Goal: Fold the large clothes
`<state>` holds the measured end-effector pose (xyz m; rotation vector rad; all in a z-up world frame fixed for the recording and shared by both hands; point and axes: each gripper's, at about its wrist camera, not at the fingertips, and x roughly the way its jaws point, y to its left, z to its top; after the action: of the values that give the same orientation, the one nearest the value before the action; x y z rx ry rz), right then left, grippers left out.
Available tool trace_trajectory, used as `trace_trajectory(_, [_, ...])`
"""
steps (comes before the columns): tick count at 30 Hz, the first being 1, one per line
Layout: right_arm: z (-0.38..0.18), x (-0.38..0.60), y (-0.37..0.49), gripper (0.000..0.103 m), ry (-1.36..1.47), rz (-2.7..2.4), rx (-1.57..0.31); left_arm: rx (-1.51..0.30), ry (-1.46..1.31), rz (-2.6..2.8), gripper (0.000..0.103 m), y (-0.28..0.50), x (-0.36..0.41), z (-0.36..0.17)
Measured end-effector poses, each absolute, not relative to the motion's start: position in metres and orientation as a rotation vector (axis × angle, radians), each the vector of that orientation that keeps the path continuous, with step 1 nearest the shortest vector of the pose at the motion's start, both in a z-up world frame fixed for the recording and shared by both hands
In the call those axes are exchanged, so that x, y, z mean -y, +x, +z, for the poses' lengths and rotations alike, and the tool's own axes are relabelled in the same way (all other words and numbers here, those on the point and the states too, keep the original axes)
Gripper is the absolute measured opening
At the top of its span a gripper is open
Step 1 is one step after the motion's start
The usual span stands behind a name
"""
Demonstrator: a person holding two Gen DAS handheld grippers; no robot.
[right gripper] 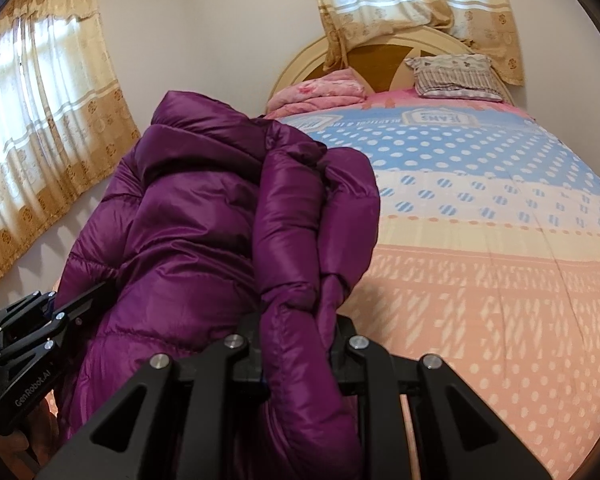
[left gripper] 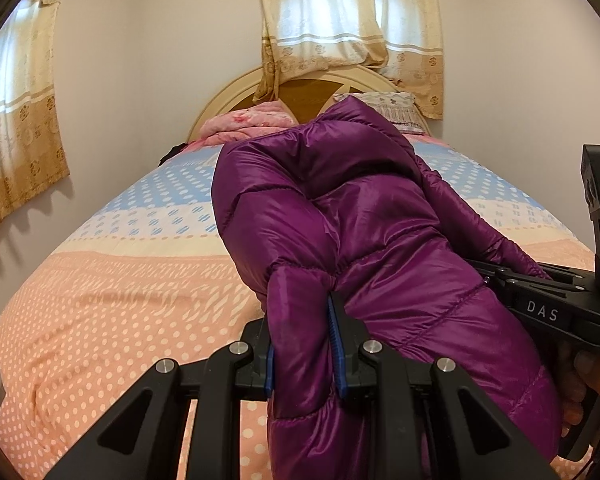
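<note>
**Ana:** Both tools are clamped on the purple puffer jacket point(left gripper: 364, 240). The left tool point(left gripper: 306, 344) pinches a padded edge between its blue pads, and the right tool point(right gripper: 296, 344) bites a thick bunched fold.

**Ben:** Where is the jacket?

**Ana:** Held up over the near end of the bed point(left gripper: 100, 280), rising toward twelve o'clock from each tool, with the pillow point(right gripper: 456, 76) beyond.

**Ben:** How should they carry it?

**Ana:** Probably keep both tools level and together, so the slick shell doesn't slide out, then lay it flat on the spotted cover.

**Ben:** Its look?

**Ana:** Glossy, quilted in stitched bands, puffy and crumpled. It looks springy and likely to resist creasing.
</note>
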<state>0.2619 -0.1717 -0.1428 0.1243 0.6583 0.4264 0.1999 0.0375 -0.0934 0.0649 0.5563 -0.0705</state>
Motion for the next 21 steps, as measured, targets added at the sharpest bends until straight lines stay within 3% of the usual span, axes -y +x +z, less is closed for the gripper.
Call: trace_trajectory(21, [-0.175, 0.139, 0.281, 0.021, 0.095, 0.449, -0.756, -0.642, 0.033, -0.033, 0.023, 0.216, -0.065, -0.131])
